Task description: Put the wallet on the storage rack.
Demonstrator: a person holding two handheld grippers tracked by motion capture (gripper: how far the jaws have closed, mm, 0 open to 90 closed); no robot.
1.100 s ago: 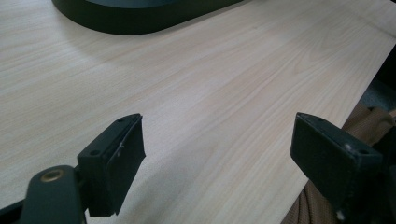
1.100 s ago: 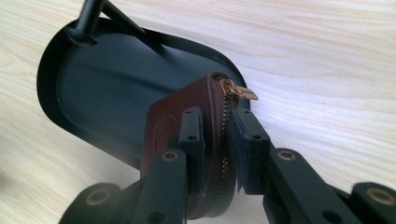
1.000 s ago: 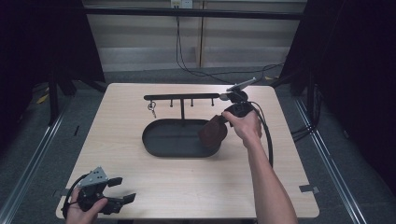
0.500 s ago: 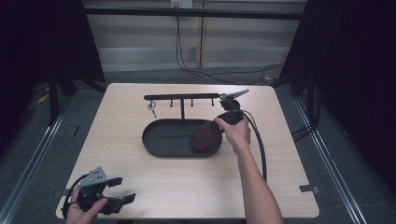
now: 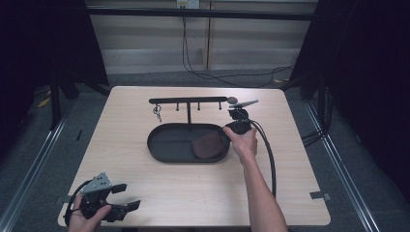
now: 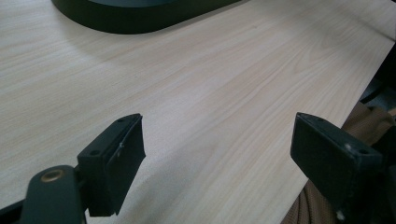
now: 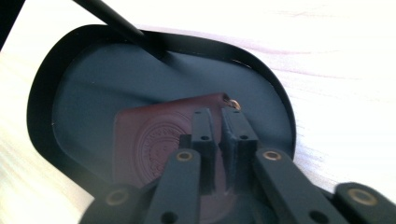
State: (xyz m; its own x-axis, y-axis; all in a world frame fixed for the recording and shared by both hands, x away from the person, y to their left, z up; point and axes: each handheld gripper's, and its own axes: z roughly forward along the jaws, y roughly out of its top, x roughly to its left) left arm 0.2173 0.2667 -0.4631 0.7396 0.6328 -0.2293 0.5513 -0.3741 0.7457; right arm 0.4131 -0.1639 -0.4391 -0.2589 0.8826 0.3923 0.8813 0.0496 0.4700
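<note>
Round emblem on leather pad (image 7: 159,140) illegible.

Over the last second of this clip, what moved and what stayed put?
The right hand-held gripper carried the brown leather tag down from above the right end of the black oval tray into it; the tag now lies flat on the tray floor, the jaws close together over its eyelet corner. The left hand-held gripper stayed open at the table's near left corner; the black hook rack and the keys hanging on it didn't move.
</note>
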